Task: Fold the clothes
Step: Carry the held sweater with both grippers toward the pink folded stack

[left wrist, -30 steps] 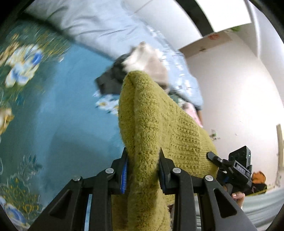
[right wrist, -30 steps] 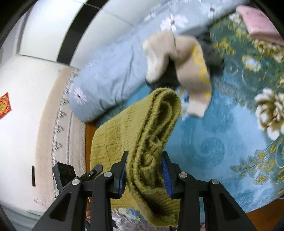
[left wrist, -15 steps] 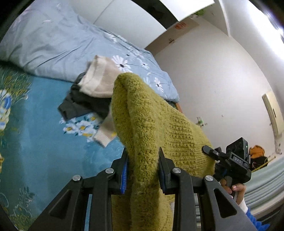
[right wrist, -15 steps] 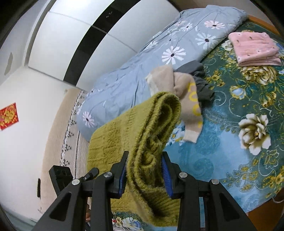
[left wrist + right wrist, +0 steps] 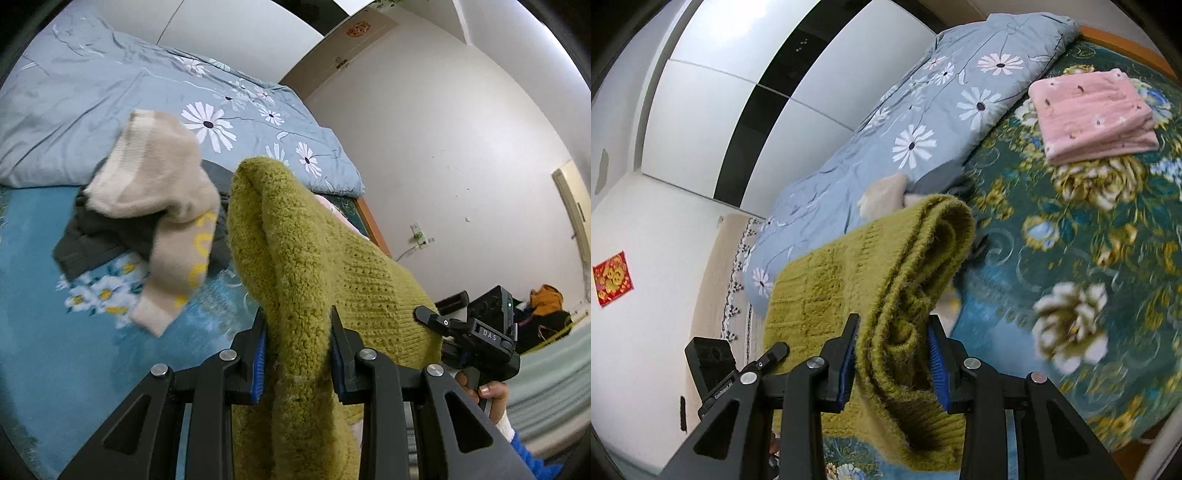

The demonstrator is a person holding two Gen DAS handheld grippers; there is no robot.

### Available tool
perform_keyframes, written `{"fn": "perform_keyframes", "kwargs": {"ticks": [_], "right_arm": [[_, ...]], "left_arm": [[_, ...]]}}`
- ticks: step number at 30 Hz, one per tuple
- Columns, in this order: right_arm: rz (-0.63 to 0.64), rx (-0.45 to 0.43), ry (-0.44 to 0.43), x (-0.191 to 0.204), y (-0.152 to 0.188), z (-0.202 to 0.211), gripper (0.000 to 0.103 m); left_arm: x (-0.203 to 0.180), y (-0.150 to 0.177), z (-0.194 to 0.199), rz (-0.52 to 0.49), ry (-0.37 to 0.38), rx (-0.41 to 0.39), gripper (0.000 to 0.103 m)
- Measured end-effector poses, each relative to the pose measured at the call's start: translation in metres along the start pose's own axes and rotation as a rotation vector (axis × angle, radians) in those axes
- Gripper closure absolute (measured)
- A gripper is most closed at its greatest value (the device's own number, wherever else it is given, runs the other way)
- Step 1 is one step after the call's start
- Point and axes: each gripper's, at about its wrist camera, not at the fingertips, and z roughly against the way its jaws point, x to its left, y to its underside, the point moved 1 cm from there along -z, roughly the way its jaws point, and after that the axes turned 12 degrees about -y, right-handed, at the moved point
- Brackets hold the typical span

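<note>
Two grippers (image 5: 297,354) (image 5: 892,362) around fuzzy olive knit sweater (image 5: 295,266)

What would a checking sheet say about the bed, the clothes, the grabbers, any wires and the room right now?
Surface: bed with teal flowered cover.
Job's things: fuzzy olive-green knitted sweater held up between both grippers; folded pink cloth on the cover.
Clutter: beige knitted garment heaped on dark grey garment; pale blue daisy quilt.
Grippers: left gripper and right gripper each shut on the sweater.
Cables: white cord at wall socket.
Surroundings: white walls, red paper decoration.
</note>
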Motion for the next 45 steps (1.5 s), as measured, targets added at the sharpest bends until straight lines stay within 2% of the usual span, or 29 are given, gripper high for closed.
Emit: {"fn": "perform_keyframes", "kwargs": {"ticks": [2, 10, 15, 27, 36, 42, 45], "right_arm": [[-0.010, 0.002, 0.000, -0.020, -0.027, 0.012, 0.066], [-0.061, -0.005, 0.001, -0.102, -0.128, 0.060, 0.066], [-0.117, -0.020, 0.002, -0.153, -0.168, 0.077, 0.066], [-0.207, -0.083, 0.023, -0.259, -0.264, 0.105, 0.066], [-0.196, -0.143, 0.073, -0.308, -0.342, 0.110, 0.066], [-0.210, -0.169, 0.096, -0.341, -0.368, 0.105, 0.066], [-0.220, -0.176, 0.114, -0.358, -0.373, 0.099, 0.066]], "left_arm": [[-0.024, -0.011, -0.028, 0.029, 0.002, 0.014, 0.074], [-0.117, -0.049, -0.125, -0.003, -0.034, 0.096, 0.074], [-0.165, -0.072, -0.188, -0.043, -0.073, 0.174, 0.074], [-0.248, -0.132, -0.328, -0.174, -0.119, 0.312, 0.074], [-0.299, -0.182, -0.429, -0.256, -0.124, 0.350, 0.074], [-0.312, -0.202, -0.478, -0.301, -0.128, 0.366, 0.073], [-0.309, -0.204, -0.499, -0.290, -0.137, 0.377, 0.073]]}}
